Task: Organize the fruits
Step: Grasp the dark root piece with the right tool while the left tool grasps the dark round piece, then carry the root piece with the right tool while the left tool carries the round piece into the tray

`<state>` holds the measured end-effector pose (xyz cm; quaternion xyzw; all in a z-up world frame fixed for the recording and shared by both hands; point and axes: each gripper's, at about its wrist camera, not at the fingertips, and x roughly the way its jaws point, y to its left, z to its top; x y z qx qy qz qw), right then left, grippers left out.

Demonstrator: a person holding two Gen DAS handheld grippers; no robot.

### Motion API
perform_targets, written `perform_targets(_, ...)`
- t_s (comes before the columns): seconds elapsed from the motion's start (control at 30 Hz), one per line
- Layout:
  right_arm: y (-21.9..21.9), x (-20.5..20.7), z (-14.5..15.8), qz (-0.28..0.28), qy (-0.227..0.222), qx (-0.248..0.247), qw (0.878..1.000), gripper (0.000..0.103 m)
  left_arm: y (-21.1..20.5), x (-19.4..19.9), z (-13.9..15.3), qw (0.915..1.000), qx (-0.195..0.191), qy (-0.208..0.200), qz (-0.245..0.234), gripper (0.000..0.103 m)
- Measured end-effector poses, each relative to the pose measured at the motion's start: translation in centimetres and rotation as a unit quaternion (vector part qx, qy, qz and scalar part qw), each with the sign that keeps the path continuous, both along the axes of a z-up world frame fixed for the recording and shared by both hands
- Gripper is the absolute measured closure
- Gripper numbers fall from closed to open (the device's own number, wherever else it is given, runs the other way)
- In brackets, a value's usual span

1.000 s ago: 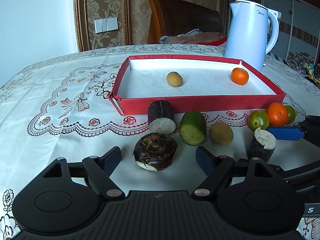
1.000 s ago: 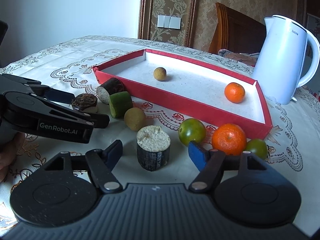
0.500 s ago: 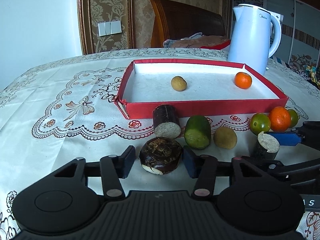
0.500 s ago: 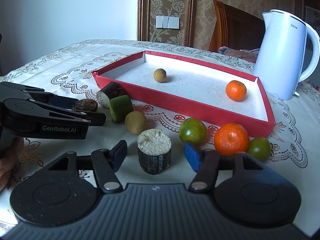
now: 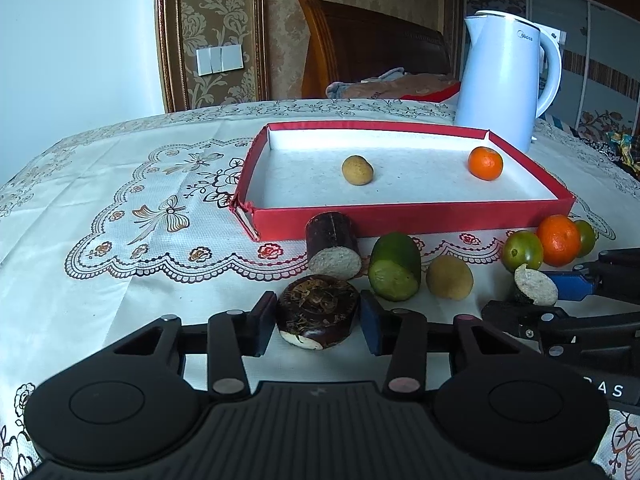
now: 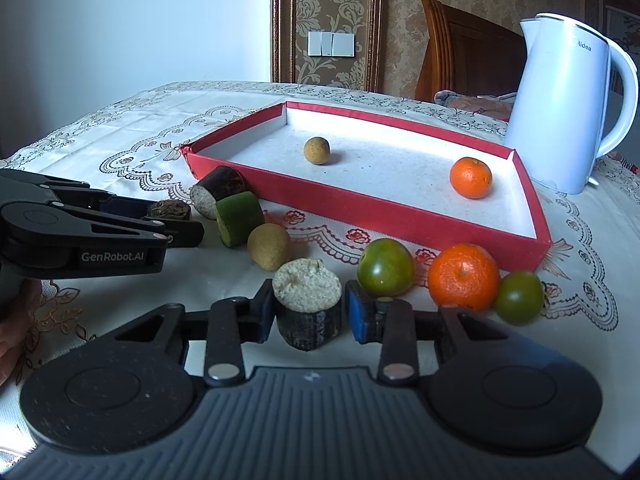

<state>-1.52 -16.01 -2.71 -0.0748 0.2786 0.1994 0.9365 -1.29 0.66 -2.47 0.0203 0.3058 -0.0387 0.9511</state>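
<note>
My left gripper (image 5: 319, 320) has its jaws closing, with both pads against a squat dark brown chunk (image 5: 318, 306) that sits on the tablecloth. My right gripper (image 6: 308, 314) is shut on an upright dark stalk piece (image 6: 308, 300) with a pale cut top. The red tray (image 5: 400, 220) behind them holds a tan round fruit (image 5: 357, 170) and a mandarin (image 5: 485, 163). In front of the tray lie another dark stalk piece (image 5: 332, 244), a green cut piece (image 5: 394, 266), a tan fruit (image 5: 449, 278), two green fruits (image 6: 385, 267) and a mandarin (image 6: 464, 280).
A white electric kettle (image 6: 560, 112) stands behind the tray's right corner. A wooden chair back (image 5: 372, 44) with cloth on the seat is past the table's far edge. Lace-patterned tablecloth (image 5: 132, 208) stretches to the left of the tray.
Both grippers' jaws have closed in from wide apart: the left onto the dark brown chunk, the right onto the upright stalk piece. Neither hand has shifted.
</note>
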Motion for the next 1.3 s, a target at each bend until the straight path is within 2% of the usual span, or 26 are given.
perform_targets(0.4, -0.6, -0.2, 0.2, -0.011, -0.009, 0.015, 1.0, 0.072, 0.0, -0.4, 0.2, 1.0, -0.002, -0.009, 0.0, 0.06)
perform_targets(0.63, -1.9, -0.7, 0.9, -0.03, -0.033, 0.049, 0.998, 0.072, 0.8, -1.2, 1.2, 0.9983, -0.026, -0.05, 0.016, 0.06)
perform_targets(0.83, -3.2, -0.8, 1.8, -0.048, -0.054, 0.06, 0.996, 0.072, 1.0, -0.9, 1.9, 0.9976, -0.049, -0.048, 0.012, 0.06)
perform_targets(0.9, -3.9, -0.7, 2.5, -0.055, -0.062, 0.062, 0.995, 0.072, 0.7, -0.5, 2.2, 0.9979, -0.045, -0.046, 0.007, 0.06)
perform_targets(1.03, -5.4, 0.4, 3.7, -0.083, -0.076, 0.064, 0.992, 0.072, -0.4, 0.2, 3.1, 0.9977, -0.027, -0.061, 0.008, 0.06)
perform_targets(1.3, -6.7, 4.4, 4.5, -0.127, -0.076, 0.059, 0.987, 0.072, -2.2, 3.6, 4.2, 0.9977, -0.032, -0.06, 0.005, 0.06)
